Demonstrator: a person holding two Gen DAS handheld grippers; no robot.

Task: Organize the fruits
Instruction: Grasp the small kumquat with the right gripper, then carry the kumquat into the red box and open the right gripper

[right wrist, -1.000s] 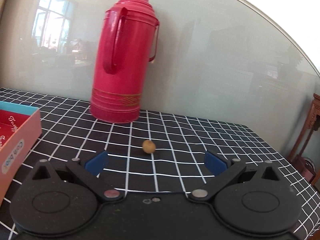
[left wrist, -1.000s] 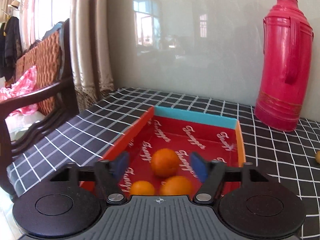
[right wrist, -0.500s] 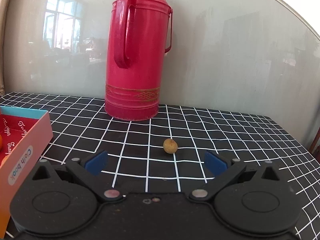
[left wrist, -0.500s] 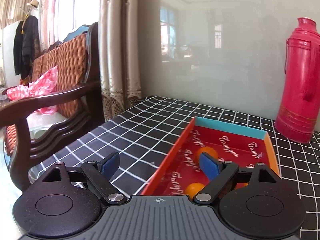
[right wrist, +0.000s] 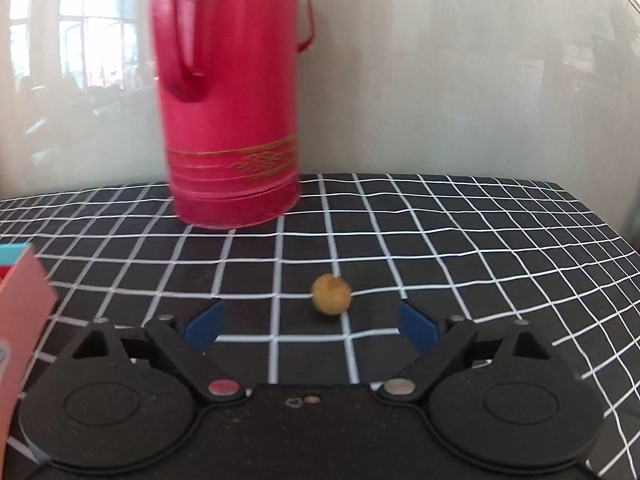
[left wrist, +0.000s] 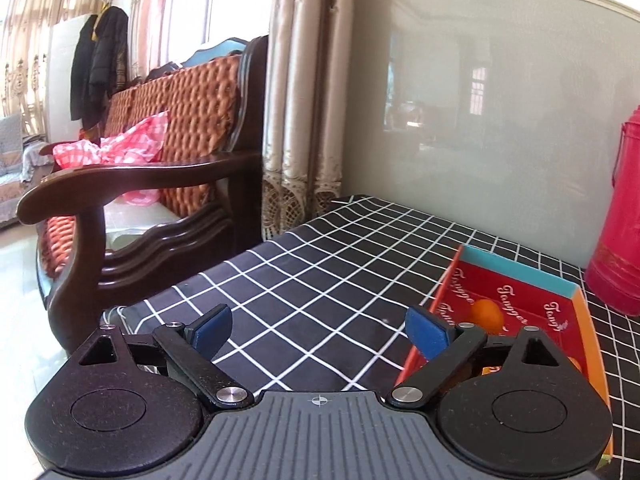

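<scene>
A small yellow-brown round fruit (right wrist: 331, 294) lies on the black checked cloth just ahead of my right gripper (right wrist: 311, 327). Its jaws are closing, and the fruit sits slightly beyond the blue pads without touching them. In the left wrist view my left gripper (left wrist: 319, 328) hangs over bare cloth with its jaws opening and nothing between them. To its right stands the red box (left wrist: 582, 308) with a blue far wall. An orange (left wrist: 486, 312) shows inside it, and others are mostly hidden behind the right finger.
A tall red thermos (right wrist: 230, 120) stands against the grey wall behind the small fruit. A corner of the box (right wrist: 24, 296) shows at the left of the right wrist view. A wooden armchair (left wrist: 132, 184) and curtains (left wrist: 304, 100) flank the table's left edge.
My left gripper has swung left, away from over the box and its oranges, and its jaws have spread. My right gripper has moved closer to the small fruit and its jaws have narrowed.
</scene>
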